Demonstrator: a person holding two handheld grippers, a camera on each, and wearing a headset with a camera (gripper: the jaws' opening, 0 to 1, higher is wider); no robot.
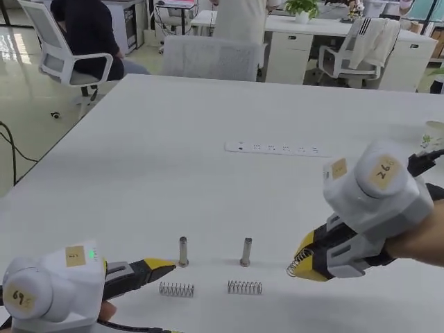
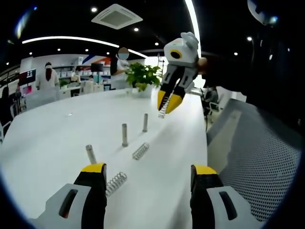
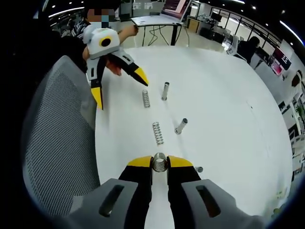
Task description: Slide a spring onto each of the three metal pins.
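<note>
The white table [image 1: 208, 125] is broad and matte, with a white power strip [image 1: 277, 148] lying flat toward its far side. Past the far edge the room opens into an office. A grey chair back [image 1: 211, 57] is drawn up to the table. On the far left a person sits in a white mesh chair [image 1: 52, 48]. Further back stand white desks [image 1: 298, 41] with a potted plant [image 1: 302, 8] on top, and the pale floor [image 1: 28, 90] is glossy enough to mirror the light. (Seen from the left gripper view, the ceiling is dark, with strip lights and a square air vent [image 2: 116, 15].)

Near the front edge the left pin [image 1: 183, 251] and the middle pin [image 1: 246, 251] stand upright side by side. The third pin [image 2: 145, 122] continues the row to the right. Two loose springs lie on their sides just nearer than the first two pins and apart from them: the left spring [image 1: 176, 289] and the right spring [image 1: 245, 286].

The right gripper [image 3: 160, 164] is at the near right, its jaws pinched together on the held spring [image 1: 298, 262], which hangs above the surface close to the third pin. The left gripper [image 2: 148, 170] sits low at the near left. Its jaws are spread wide with nothing between them, and one yellow tip is just left of the left pin.
</note>
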